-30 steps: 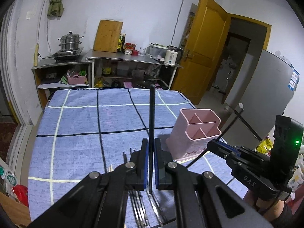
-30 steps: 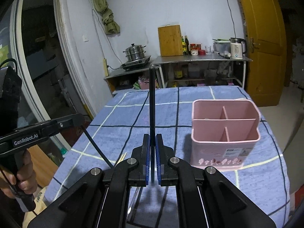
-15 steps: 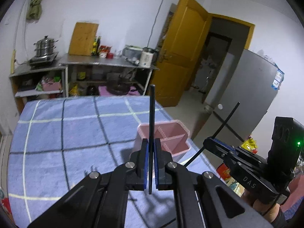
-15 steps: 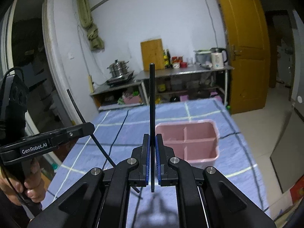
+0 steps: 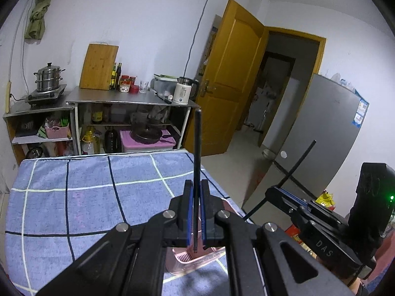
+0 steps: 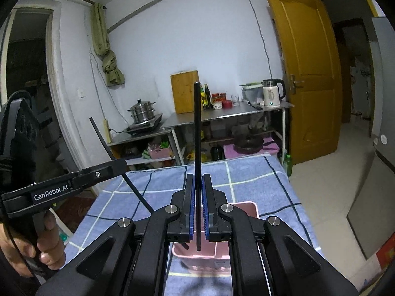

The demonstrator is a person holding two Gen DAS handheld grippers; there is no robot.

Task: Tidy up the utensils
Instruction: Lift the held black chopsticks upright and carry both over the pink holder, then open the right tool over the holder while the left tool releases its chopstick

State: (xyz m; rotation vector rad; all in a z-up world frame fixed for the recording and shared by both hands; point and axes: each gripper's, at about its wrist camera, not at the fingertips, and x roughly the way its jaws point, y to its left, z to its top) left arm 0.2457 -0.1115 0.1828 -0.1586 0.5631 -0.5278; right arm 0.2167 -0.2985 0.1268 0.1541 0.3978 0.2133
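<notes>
My left gripper [image 5: 196,192] is shut on a black chopstick [image 5: 197,148] that stands upright, its lower end over the pink utensil holder [image 5: 192,259] below the jaws. My right gripper [image 6: 196,190] is shut on another black chopstick [image 6: 197,128], also upright, with its lower end over the same pink holder [image 6: 244,207]. Each gripper shows in the other's view: the right one [image 5: 276,190] at the right, the left one [image 6: 118,165] at the left. The holder stands on the blue checked tablecloth [image 5: 74,197], mostly hidden by the grippers.
Behind the table stand steel shelves [image 5: 128,101] with a steamer pot [image 5: 48,79], a cutting board [image 5: 98,66], bottles and a kettle [image 5: 184,93]. A yellow door [image 5: 232,86] and a grey fridge [image 5: 328,128] are to the right. The table's right edge is close to the holder.
Both grippers have risen and come over the pink holder with their chopsticks. The holder has slid under the jaws in both views. The loose utensils on the cloth are out of view.
</notes>
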